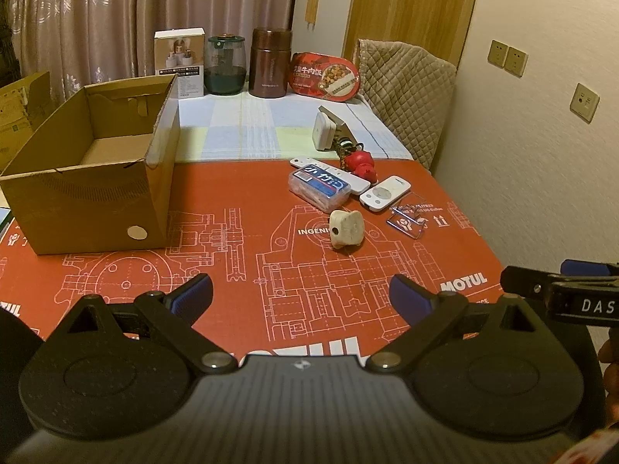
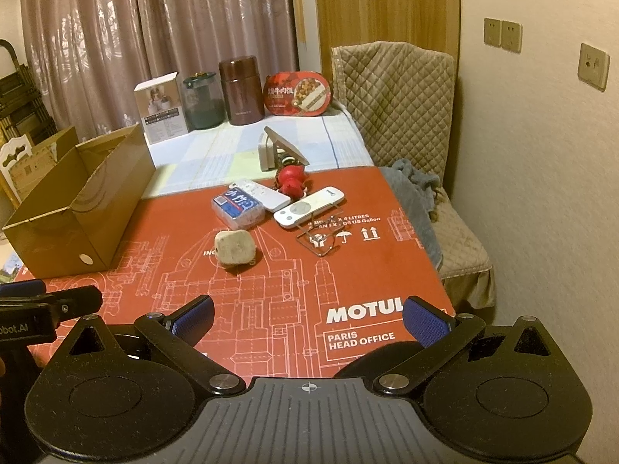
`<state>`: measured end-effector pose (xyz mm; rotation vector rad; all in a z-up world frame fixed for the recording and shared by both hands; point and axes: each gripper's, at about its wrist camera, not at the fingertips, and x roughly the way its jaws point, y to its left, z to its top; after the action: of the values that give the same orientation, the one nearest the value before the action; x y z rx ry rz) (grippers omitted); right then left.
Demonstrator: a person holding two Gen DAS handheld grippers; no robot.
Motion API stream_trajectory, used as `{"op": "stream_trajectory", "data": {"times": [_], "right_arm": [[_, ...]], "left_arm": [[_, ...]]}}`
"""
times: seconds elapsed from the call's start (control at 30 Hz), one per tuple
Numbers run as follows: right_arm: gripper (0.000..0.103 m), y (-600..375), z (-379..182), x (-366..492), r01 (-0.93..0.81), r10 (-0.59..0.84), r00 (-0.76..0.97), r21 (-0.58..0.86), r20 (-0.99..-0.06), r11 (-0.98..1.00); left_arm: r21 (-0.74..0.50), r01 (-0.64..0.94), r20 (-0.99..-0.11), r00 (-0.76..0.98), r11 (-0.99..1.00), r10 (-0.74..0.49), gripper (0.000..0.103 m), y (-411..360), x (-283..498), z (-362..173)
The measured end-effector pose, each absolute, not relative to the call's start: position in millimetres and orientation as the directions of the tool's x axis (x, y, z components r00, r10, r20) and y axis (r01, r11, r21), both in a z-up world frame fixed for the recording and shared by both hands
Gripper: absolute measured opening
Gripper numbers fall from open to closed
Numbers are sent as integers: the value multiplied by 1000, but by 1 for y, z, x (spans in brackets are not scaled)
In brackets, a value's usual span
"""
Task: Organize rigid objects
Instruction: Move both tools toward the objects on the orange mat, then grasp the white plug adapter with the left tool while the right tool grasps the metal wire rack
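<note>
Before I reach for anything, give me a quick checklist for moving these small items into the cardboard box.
1. Left hand-held gripper open and empty: ok.
2. Right hand-held gripper open and empty: ok.
3. Cardboard box open on top, visible floor bare: ok.
4. Beige block standing apart from the other items, easy first pick: ok.
5. Clear plastic case free of the white remote: ok, though it touches another remote behind.
6. Clear stand free of the remote: cannot tell.

Handheld gripper hardware

Left gripper [image 1: 301, 294] and right gripper [image 2: 307, 315] are showing black ribbed housings, round hubs, silver pivot screws, blue textured pads [image 2: 425, 323].
</note>
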<state>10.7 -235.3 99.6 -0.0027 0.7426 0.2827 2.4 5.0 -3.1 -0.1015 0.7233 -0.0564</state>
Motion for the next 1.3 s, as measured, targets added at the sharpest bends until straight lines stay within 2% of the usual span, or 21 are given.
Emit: {"op": "stream_trajectory", "data": {"times": [0.33,0.53,0.83,0.9,0.97,1.2,1.3], "right_arm": [[101,-236,88,35,-245,255,704,110,-663,963],[101,-234,83,62,-236,251,714,113,-654,965],[100,-236,63,104,-213,239,708,122,-664,970],[98,-235,58,114,-217,241,703,121,-669,969],[91,-234,52,125,-230,250,694,121,-675,966],[83,-227,29,160,-290,280,664,107,-693,951],[80,-223,18,173,-309,285,646,98,-708,946]], "left_arm": [[-151,42,-670,730,988,-133,96,14,39,-20],[-97,117,-666,730,988,-151,96,3,71,-38],[-73,222,-649,729,972,-216,87,-23,122,-72],[-72,229,-648,729,971,-220,87,-26,131,-78],[-78,241,-648,725,967,-233,81,-30,142,-85],[-75,262,-649,720,962,-247,75,-41,167,-105],[-68,267,-655,715,961,-245,69,-46,173,-112]]}}
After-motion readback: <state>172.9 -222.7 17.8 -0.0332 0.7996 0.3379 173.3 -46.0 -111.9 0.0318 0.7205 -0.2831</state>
